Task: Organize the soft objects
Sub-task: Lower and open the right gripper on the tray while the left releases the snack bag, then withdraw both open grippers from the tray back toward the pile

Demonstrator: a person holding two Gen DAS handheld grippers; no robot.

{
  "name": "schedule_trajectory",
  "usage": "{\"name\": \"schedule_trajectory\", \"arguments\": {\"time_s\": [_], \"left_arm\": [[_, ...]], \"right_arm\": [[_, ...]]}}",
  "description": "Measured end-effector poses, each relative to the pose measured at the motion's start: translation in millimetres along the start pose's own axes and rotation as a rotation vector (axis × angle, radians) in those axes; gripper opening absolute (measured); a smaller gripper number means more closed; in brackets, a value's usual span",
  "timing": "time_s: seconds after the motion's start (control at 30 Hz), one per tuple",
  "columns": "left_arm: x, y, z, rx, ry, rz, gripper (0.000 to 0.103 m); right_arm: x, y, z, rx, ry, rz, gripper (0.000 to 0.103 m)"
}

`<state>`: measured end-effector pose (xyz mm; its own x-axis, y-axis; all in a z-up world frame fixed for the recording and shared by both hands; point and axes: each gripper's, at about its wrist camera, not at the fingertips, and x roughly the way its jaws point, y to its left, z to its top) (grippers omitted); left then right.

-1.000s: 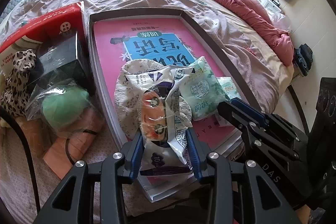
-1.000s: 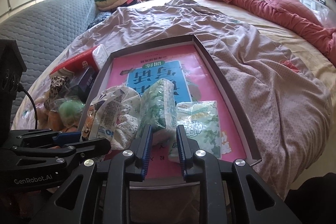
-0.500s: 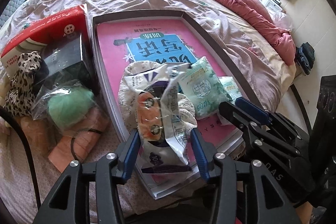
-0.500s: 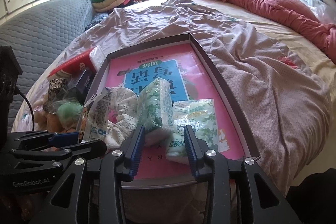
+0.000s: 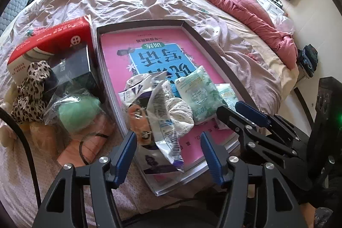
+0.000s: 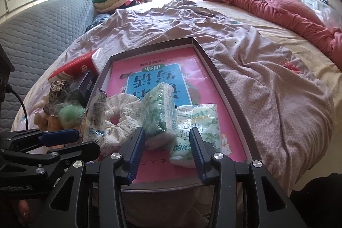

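Standing apart around the snack packet (image 5: pixel 164 121) and tissue pack (image 6: pixel 159 112), both tools, left tool (image 5: pixel 168 155) and right tool (image 6: pixel 165 151), have just been opening, apparently leaving these in the tray (image 6: pixel 226 87) at the bed's near edge.

The snack bag (image 5: pixel 164 121) was crinkled glossy plastic film, catching the light. The tissue packs (image 6: pixel 159 113) wore soft, shiny printed wrap. The scrunchie (image 6: pixel 123 112) was thin, matt, gathered cloth. The tray (image 6: pixel 224 87) had smooth grey card-like walls, and the book cover (image 5: pixel 154 57) in it was slick printed paper. The bedsheet (image 6: pixel 267 82) was matt, wrinkled cloth; the red quilt (image 5: pixel 235 1) looked puffy and stitched. The grippers' fingers (image 5: pixel 126 151) carried ribbed blue pads on matt black plastic with bright metal screws.
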<state>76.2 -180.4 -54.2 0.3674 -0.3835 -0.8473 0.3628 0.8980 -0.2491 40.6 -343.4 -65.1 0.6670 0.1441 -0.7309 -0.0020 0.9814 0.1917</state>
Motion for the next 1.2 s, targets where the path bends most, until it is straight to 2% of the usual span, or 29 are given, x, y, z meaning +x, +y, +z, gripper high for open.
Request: {"name": "schedule_trajectory", "arguments": {"time_s": [0.1,0.17,0.53,1.0,1.13,1.2], "left_arm": [[-4,-2,0,0.006,-0.008,0.001,0.064],[-7,-2,0,0.006,-0.012,0.006,0.064],[-35,0,2,0.007,-0.065,0.017,0.067],[-69,4,1,0.011,-0.128,0.077,0.073],[-78,8,-1,0.002,-0.143,0.086,0.074],[-83,11,-1,0.000,-0.151,0.094,0.074]], "right_arm": [[-3,0,2,-0.003,-0.008,-0.008,0.046],[-5,-1,2,0.000,-0.012,-0.013,0.051],[-19,5,8,-0.021,-0.045,-0.039,0.058],[-40,26,17,-0.071,-0.074,-0.051,0.060],[-46,33,19,-0.085,-0.086,-0.054,0.068],[-50,36,21,-0.090,-0.092,-0.051,0.068]]}}
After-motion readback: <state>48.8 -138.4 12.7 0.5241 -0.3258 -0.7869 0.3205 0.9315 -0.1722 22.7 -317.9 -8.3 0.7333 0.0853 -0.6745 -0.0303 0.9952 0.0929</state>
